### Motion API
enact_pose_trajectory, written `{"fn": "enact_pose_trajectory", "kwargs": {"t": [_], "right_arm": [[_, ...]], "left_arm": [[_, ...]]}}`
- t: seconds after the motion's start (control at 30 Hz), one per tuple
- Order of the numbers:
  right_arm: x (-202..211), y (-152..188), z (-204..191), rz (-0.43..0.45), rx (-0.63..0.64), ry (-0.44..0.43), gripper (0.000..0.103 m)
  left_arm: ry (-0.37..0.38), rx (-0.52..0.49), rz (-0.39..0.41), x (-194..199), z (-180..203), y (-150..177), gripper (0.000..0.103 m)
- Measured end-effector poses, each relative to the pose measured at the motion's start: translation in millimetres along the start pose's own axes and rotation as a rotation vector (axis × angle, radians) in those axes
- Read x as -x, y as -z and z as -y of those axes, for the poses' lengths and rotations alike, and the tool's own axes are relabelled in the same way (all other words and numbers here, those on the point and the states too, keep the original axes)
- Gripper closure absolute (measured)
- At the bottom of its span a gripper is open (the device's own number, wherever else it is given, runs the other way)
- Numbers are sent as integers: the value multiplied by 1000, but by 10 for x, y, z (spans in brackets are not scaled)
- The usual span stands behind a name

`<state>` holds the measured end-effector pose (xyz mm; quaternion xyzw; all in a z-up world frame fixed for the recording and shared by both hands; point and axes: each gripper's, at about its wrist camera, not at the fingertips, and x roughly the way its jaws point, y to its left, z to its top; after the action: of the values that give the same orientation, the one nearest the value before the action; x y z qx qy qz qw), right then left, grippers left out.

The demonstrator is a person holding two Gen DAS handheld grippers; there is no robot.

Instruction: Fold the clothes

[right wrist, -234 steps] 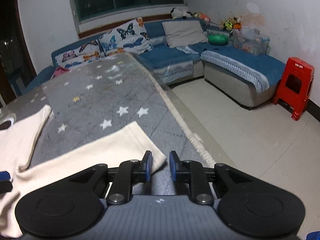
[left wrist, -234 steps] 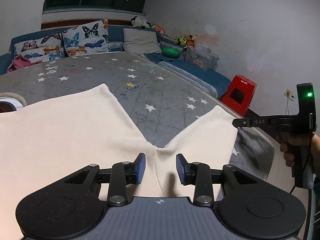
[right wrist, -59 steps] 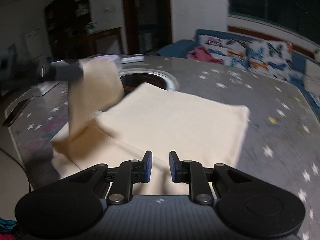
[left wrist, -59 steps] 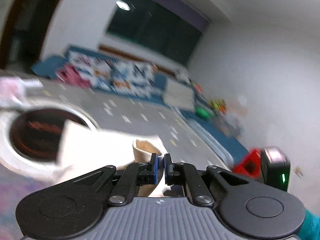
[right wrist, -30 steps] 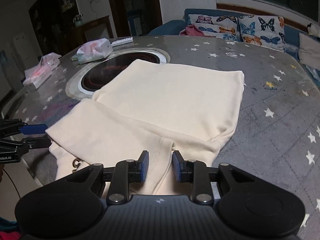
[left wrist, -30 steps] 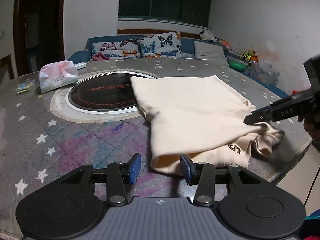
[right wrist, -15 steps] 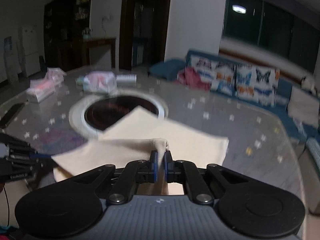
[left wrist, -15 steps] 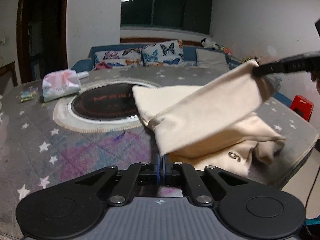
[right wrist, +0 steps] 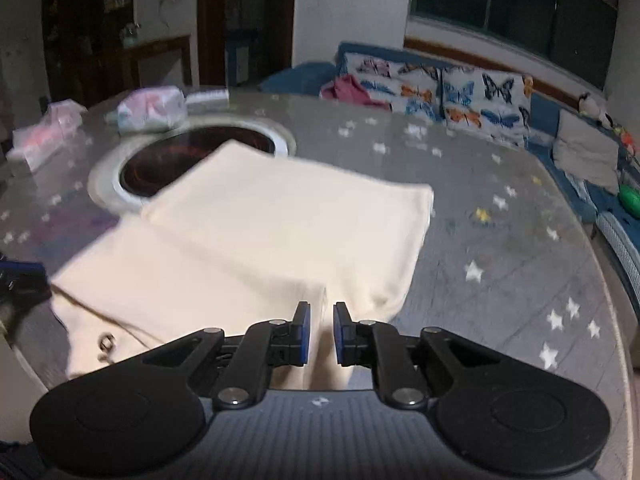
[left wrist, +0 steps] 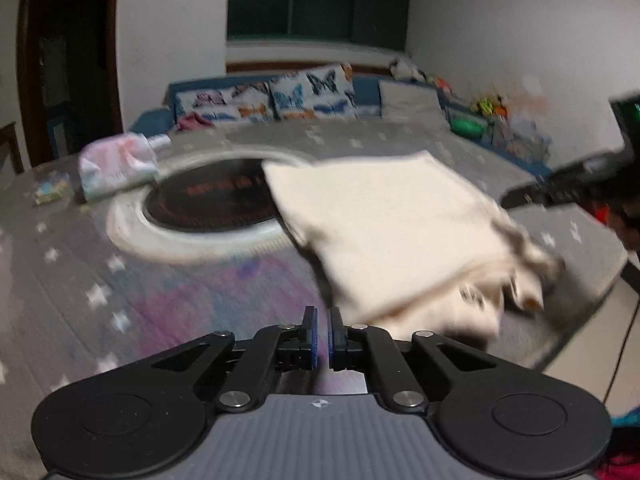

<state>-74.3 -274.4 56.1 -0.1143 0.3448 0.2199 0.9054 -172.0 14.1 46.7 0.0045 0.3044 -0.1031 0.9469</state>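
The left wrist view sits low over the near edge of the grey star-patterned desk (left wrist: pixel 100 264), looking along its own hand-held gripper (left wrist: pixel 320 334) across the desk toward the blue sofa with butterfly cushions (left wrist: pixel 280 100) and the dark window. The right wrist view looks from another edge of the same desk (right wrist: pixel 500 240), close and somewhat from above, angled toward the dark doorway and the same sofa (right wrist: pixel 440 84). Both take in the folded cream-coloured cloth garment (left wrist: pixel 392 220) (right wrist: pixel 280 216), the round dark inset ringed in white (left wrist: pixel 208 200) (right wrist: pixel 160 160) and the pink-and-white soft packet (left wrist: pixel 116 164) (right wrist: pixel 152 108).
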Motion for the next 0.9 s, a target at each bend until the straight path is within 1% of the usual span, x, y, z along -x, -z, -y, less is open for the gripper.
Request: {"fn": "enact_pose_trajectory", "kwargs": {"t": [0.1,0.13,0.23,0.37,0.47,0.57,0.67,0.73,0.83,0.9], "right_arm": [[-1,-57,-27,30,26,-19,91],[-46,-70,-42,30,26,-29,91],[-200,-99,-87,28,23,-56,91],[-357,-80,-98,16,5,-75,92],[-433,-23,-68,-18,0,-67,92],[-360,4,-23,-18,-6,-65,92],[-193,28,-34,-8,20,-94,92],[-115,79,-77,-19,53,-122,92],[-137,187,-108,-70,78,-123,92],[-103,233,-118,-75,82,-117,92]], "left_arm": [[-1,25,30,-84,-59,-222,97],[9,29,31,-163,-47,-277,95],[40,41,34,-401,-6,-437,95],[71,35,2,-745,108,-530,95],[46,20,-39,-949,139,-510,95],[46,15,-36,-945,124,-505,95],[49,-8,-27,-876,159,-498,93],[52,-31,-25,-836,207,-475,93],[83,-69,-29,-766,323,-424,93],[114,-110,-27,-680,409,-386,90]]}}
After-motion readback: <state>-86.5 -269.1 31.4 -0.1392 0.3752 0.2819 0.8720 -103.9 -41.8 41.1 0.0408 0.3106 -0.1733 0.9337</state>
